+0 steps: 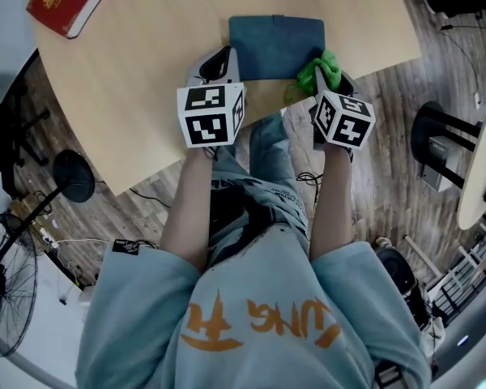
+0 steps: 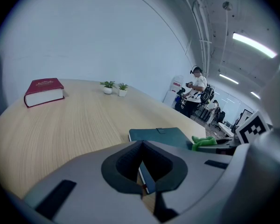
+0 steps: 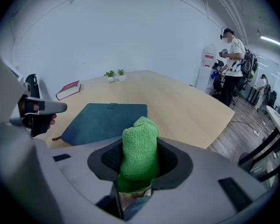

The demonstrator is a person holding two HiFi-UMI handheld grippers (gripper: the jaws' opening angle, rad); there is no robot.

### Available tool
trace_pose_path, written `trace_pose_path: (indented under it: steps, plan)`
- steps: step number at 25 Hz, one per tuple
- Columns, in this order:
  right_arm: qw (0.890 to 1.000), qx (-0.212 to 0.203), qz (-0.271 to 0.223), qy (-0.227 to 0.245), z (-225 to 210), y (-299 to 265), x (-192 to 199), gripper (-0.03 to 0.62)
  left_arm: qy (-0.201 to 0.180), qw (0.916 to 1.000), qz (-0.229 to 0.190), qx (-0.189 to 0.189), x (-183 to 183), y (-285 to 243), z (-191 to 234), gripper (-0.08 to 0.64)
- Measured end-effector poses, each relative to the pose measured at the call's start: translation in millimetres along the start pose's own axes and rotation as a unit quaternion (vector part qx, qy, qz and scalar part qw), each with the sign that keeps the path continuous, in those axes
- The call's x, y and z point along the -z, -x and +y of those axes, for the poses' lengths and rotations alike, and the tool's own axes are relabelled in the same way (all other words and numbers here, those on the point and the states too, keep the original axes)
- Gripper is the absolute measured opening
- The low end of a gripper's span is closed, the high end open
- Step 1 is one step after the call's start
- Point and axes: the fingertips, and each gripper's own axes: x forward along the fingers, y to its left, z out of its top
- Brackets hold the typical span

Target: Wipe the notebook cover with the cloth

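Held green cloth (image 3: 140, 148) clamped in right gripper (image 1: 332, 83) at lower-right corner of teal notebook (image 1: 275, 45), top centre of head view, with left gripper (image 1: 217, 65) closed and empty by its left edge; judged wiping barely begun, most of cover left.

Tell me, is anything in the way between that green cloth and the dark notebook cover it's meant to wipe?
Nothing visible is in the way. The green cloth, clamped in the right gripper, is already at the notebook's near right corner, and nothing lies on the cover. The left gripper is off at the near left corner.
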Motion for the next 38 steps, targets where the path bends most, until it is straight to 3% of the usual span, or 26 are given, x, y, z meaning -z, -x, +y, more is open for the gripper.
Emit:
trace_pose_path:
  steps: [5, 8, 16, 23, 29, 38]
  plan:
    - [0.999, 0.034, -0.01, -0.005, -19, 8, -5, 0.138, 0.005, 1.0, -0.004, -0.002, -1, 0, 0, 0.018]
    - [0.999, 0.031, -0.027, 0.003, -16, 13, -22, 0.138, 0.013, 0.9998, -0.01, -0.007, -5, 1, 5, 0.018]
    - [0.996, -0.027, -0.058, 0.056, 54, 13, -64, 0.138, 0.035, 0.9986, -0.027, -0.029, -10, 25, 36, 0.018]
    - [0.989, -0.085, -0.06, 0.102, 120, 4, -77, 0.138, 0.065, 0.9943, -0.043, -0.073, -14, 49, 80, 0.018]
    - [0.983, -0.125, -0.047, 0.125, 155, -11, -80, 0.138, 0.065, 0.9936, -0.046, -0.08, -14, 53, 83, 0.018]
    - [0.977, -0.147, -0.014, 0.154, 190, -31, -65, 0.137, 0.095, 0.9883, -0.046, -0.11, -5, 69, 119, 0.018]
